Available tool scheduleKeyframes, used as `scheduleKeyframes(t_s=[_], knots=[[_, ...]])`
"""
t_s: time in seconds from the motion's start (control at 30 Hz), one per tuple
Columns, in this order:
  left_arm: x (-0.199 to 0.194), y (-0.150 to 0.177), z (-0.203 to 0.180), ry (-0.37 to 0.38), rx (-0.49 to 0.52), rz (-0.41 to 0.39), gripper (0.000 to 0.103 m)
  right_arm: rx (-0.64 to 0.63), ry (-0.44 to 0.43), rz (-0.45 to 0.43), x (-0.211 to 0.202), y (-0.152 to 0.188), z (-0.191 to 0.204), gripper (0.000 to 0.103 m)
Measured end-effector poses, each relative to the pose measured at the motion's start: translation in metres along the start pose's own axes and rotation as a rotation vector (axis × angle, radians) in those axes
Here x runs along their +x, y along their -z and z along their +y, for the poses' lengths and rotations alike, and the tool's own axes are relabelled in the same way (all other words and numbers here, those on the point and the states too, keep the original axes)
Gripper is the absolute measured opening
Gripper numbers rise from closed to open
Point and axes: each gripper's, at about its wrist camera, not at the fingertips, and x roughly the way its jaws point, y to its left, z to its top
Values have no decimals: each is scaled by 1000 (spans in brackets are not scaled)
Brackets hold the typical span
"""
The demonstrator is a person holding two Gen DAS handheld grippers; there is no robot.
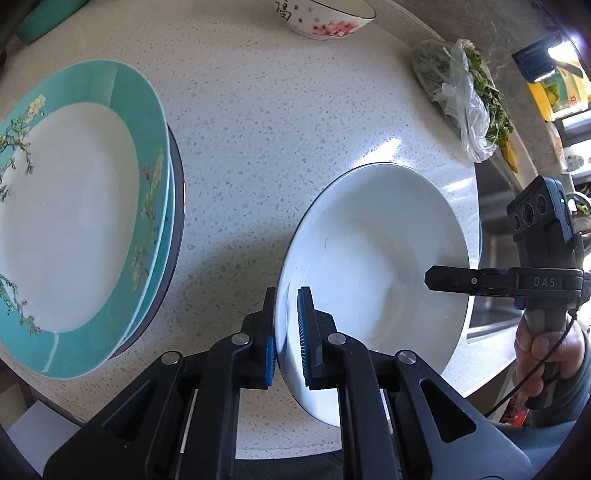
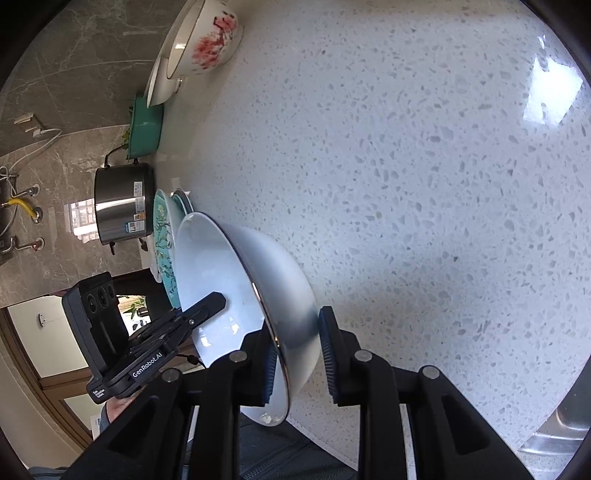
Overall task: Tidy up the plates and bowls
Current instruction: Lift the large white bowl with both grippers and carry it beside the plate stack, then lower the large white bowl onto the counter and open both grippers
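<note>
A plain white bowl [image 1: 376,258] hangs tilted over the speckled counter [image 1: 258,129], held from two sides. My left gripper [image 1: 287,332] is shut on its near rim, one blue pad inside and one outside. My right gripper [image 2: 295,354] is shut on the opposite wall of the white bowl [image 2: 221,280]. In the left wrist view, the right gripper [image 1: 430,278] reaches over the far rim. In the right wrist view, the left gripper [image 2: 218,301] shows at the other edge. A stack of teal flowered plates [image 1: 74,206] lies left of the bowl. Whether the bowl touches the counter I cannot tell.
A white bowl with pink blossoms [image 1: 325,22] stands at the back of the counter. A plastic bag of greens [image 1: 461,99] lies by the right edge. A steel pot [image 2: 123,203] and a teal basin [image 2: 146,125] stand past the teal plates [image 2: 164,236]. A sink [image 2: 561,424] adjoins.
</note>
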Motion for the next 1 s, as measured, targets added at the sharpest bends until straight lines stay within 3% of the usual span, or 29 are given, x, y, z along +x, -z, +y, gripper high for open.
scheduleKeyframes(t_s=[0.17,0.27,0.3,0.33,0.4,0.47,0.53,0.67,0.73,0.83,0.93,1.0], knots=[[-1,1,3,8,-16,-11,10,-7,-15,2,-3,0,-3,31],[-20,5,-2,18,0,-41,22,-18,-23,-16,-15,3,-3,51],[-33,6,-4,27,7,-63,42,-20,-12,-28,-21,4,-2,62],[-49,5,-6,43,17,-90,74,-27,6,-46,-31,4,0,67],[-87,-2,-3,91,38,-166,101,-53,15,-97,-51,0,4,71],[-118,-14,6,91,48,-227,103,-73,42,-158,-70,-9,12,80],[-157,-37,25,76,65,-323,103,-96,81,-216,-84,-17,25,81],[-201,-93,78,36,97,-503,103,-217,66,-344,-100,-35,88,86],[-200,-128,110,-13,73,-493,103,-293,58,-390,-95,-46,129,88],[-184,-180,154,-10,19,-438,103,-445,83,-421,-66,-73,199,88],[-163,-236,193,-5,-12,-415,101,-480,87,-432,-31,-110,246,88],[-150,-268,207,7,6,-414,101,-430,103,-458,-9,-143,265,84]])
